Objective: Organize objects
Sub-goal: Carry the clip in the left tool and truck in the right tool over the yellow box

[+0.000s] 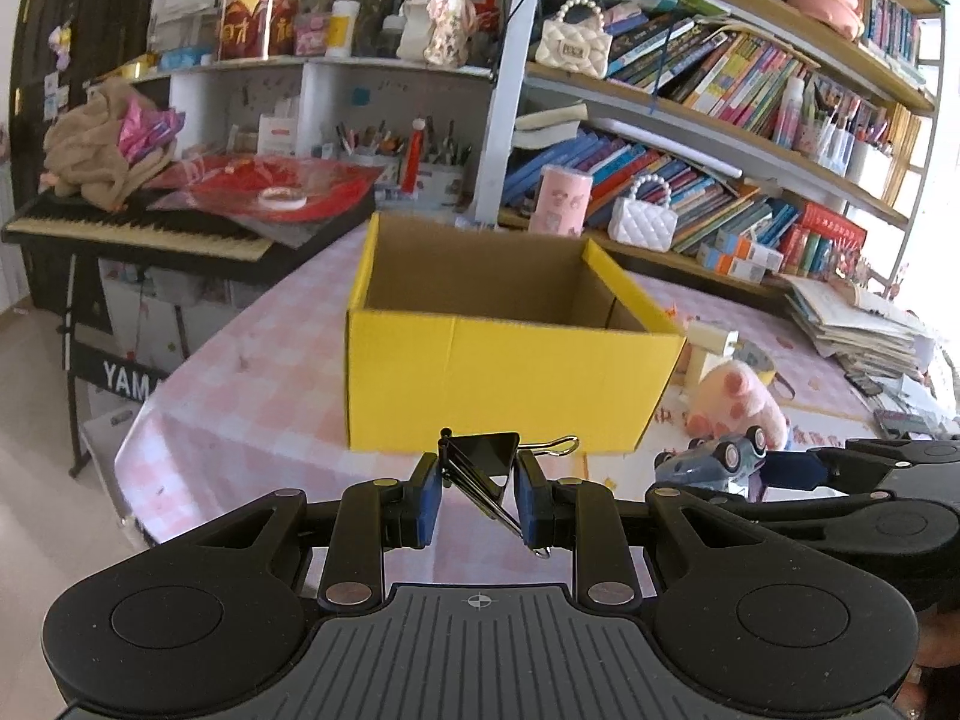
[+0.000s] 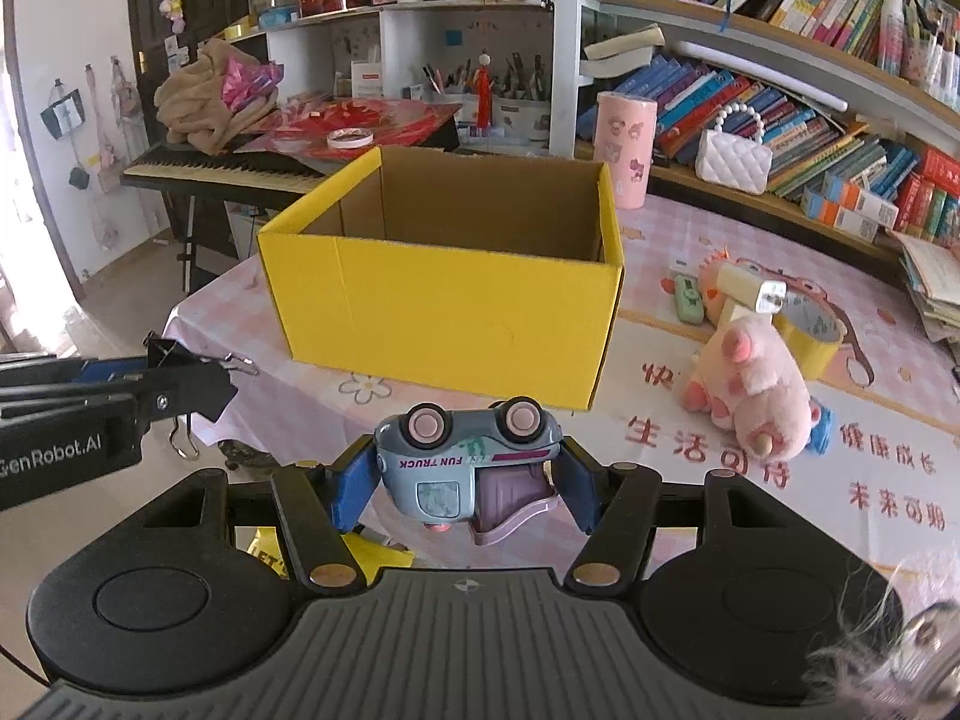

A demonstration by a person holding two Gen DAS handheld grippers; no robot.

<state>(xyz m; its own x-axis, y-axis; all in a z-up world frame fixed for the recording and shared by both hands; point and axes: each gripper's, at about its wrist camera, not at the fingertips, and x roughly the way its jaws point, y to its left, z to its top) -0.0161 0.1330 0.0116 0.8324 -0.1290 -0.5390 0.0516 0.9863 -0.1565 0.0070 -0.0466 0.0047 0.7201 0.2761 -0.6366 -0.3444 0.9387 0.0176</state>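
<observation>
An open yellow cardboard box (image 1: 504, 378) (image 2: 444, 318) stands on the pink checked table, and no contents show inside it. My left gripper (image 1: 479, 495) is shut on a black binder clip (image 1: 483, 459), held in the air in front of the box; the clip also shows in the right wrist view (image 2: 186, 381). My right gripper (image 2: 465, 480) is shut on a blue toy truck (image 2: 468, 456), held upside down with wheels up, in front of the box; the truck also shows in the left wrist view (image 1: 714, 459).
A pink plush pig (image 2: 750, 396) (image 1: 738, 399), a yellow tape roll (image 2: 810, 330), a cream charger block (image 2: 753, 294) and a green eraser (image 2: 687, 298) lie right of the box. A pink cup (image 2: 624, 150) stands behind it. A keyboard (image 2: 222, 171) and bookshelves (image 2: 780, 120) surround the table.
</observation>
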